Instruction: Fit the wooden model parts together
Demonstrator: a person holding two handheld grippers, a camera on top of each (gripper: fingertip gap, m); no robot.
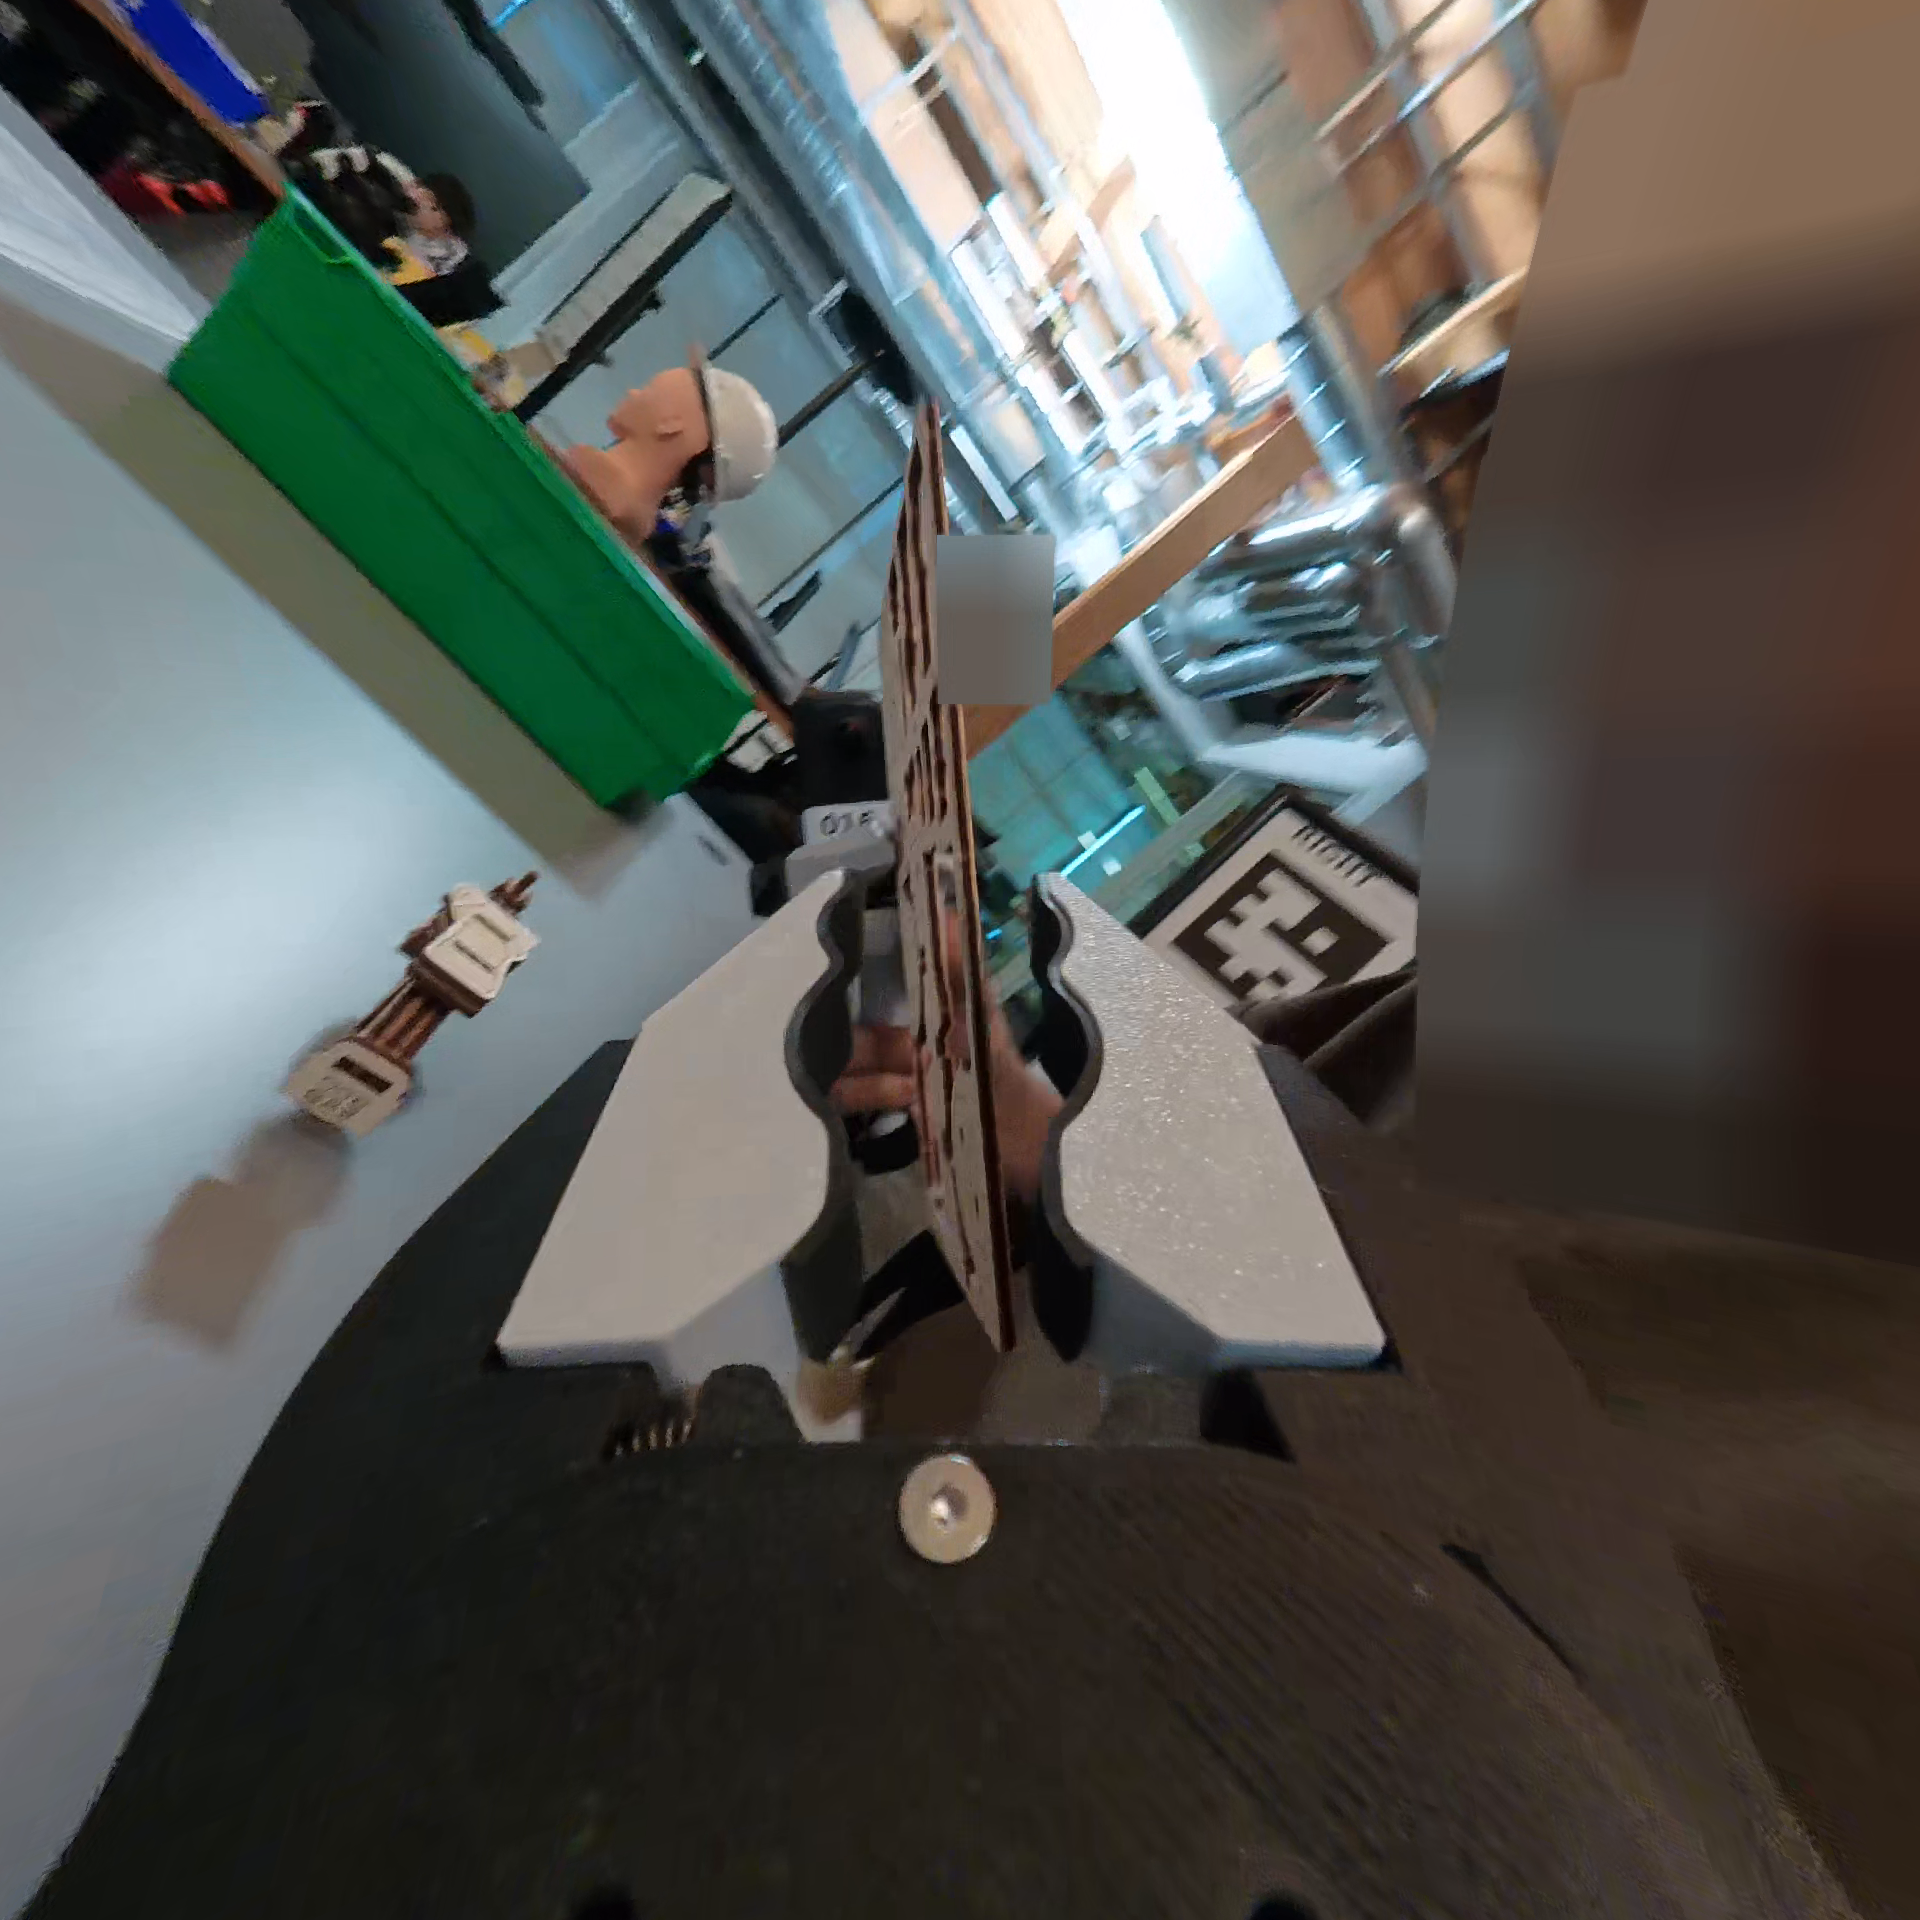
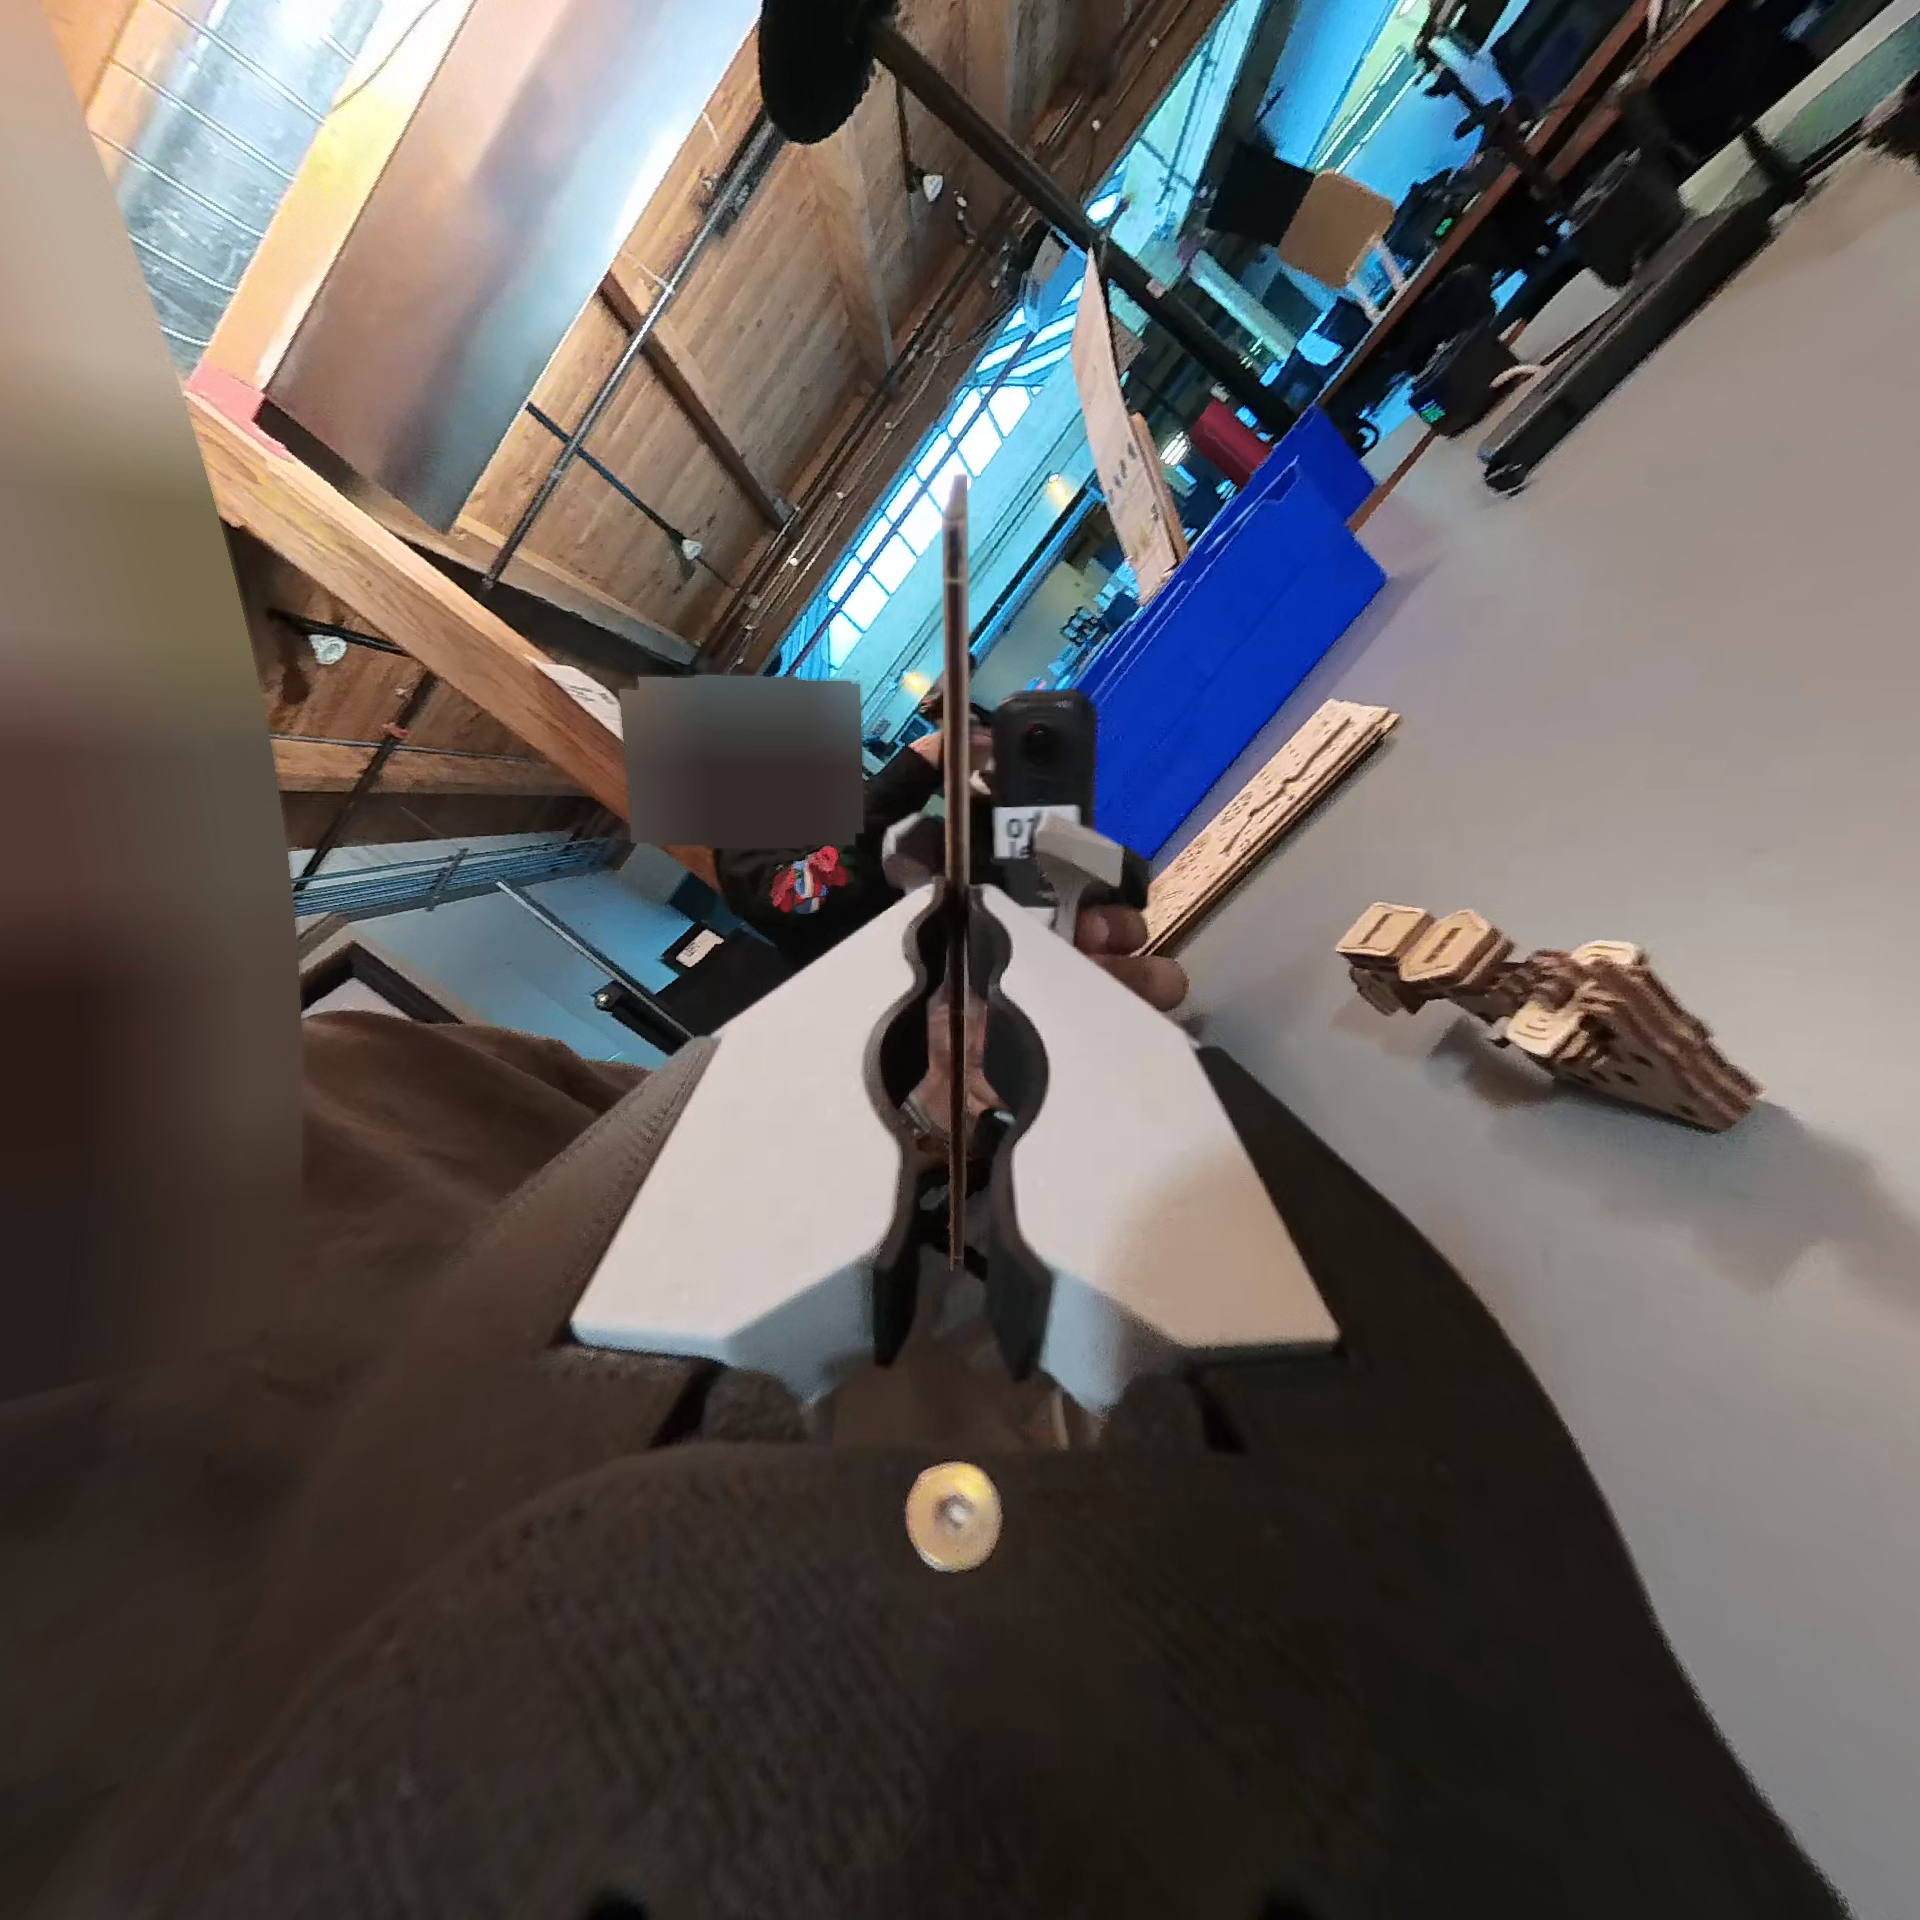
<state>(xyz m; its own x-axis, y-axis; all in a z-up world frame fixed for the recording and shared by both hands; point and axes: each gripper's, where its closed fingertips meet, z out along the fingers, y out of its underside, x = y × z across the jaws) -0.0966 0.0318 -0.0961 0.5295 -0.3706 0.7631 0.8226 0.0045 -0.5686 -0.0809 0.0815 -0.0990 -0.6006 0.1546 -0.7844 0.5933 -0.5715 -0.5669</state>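
Observation:
A thin laser-cut wooden sheet (image 1: 928, 665) stands edge-on in the air between both grippers. My right gripper (image 2: 957, 906) is shut on the wooden sheet (image 2: 956, 623), which sticks out well past the fingertips. My left gripper (image 1: 943, 896) is open, its jaws on either side of the same sheet with gaps, the sheet's lower edge close to the right finger. A partly built wooden model (image 1: 416, 997) lies on the grey table (image 1: 156, 831); it also shows in the right wrist view (image 2: 1538, 1018). The left gripper (image 2: 1049, 842) shows beyond the sheet in the right wrist view.
A green bin (image 1: 447, 499) stands on the table's far side. A blue bin (image 2: 1226, 623) and a stack of wooden sheets (image 2: 1278, 800) lie on the grey table (image 2: 1662, 727). A mannequin head with a white helmet (image 1: 696, 436) is behind the green bin. There is about 6 centimetres between the tips of the two grippers.

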